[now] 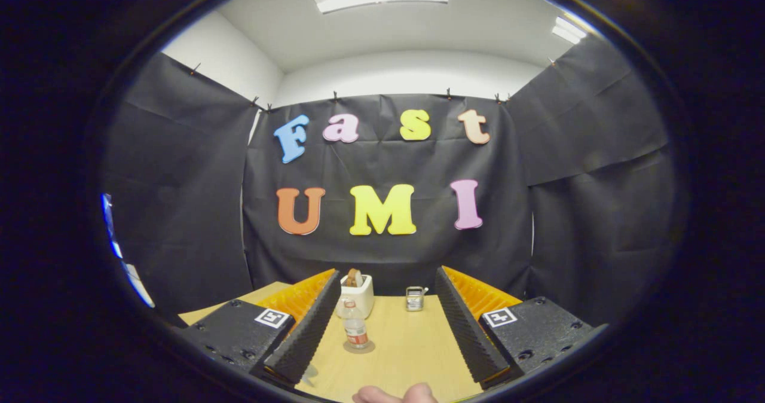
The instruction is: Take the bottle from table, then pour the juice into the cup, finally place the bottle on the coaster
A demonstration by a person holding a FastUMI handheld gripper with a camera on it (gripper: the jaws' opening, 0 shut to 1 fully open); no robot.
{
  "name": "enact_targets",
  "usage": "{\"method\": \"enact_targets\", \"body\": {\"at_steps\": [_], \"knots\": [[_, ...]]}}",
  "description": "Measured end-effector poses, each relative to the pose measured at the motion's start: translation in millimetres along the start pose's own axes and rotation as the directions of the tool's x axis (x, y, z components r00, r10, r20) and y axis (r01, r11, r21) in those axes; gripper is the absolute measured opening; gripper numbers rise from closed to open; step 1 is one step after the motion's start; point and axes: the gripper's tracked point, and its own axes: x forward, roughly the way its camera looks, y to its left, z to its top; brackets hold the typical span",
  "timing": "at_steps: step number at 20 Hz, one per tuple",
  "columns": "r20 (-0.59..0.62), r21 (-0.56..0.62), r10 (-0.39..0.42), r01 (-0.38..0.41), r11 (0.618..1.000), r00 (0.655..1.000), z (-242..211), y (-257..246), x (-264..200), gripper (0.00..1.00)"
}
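Pale wood makes up the table point(412, 349), which runs away from the camera toward the black cloth wall point(382, 259) of the booth. The gripper point(387, 307) is held above the near part of the table with its jaws spread wide and released, grasping nothing; the wooden top shows plainly in the gap between them.

Between the jaws, closer to the left one, a small clear plastic bottle point(355, 330) stands upright. It has a red label around its lower half, and its base sits on a round coaster point(359, 347) that lies flat on the table. The bottle is apart from both jaws.

Just beyond the bottle, at the far edge of the table, stands a white cup point(357, 294) with something brown inside it; what that is cannot be told. To the right of the cup, well apart from it and also at the far edge, stands a small metallic ribbed container point(414, 298).

At the near edge of the table, between the jaws, part of a hand point(394, 394) shows.
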Motion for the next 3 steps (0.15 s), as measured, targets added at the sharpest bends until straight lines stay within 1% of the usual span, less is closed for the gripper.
{"method": "enact_targets", "body": {"at_steps": [3], "knots": [[0.009,-0.003,0.014,-0.014,1.0,1.0,6.4,2.8,-1.3,1.0]]}}
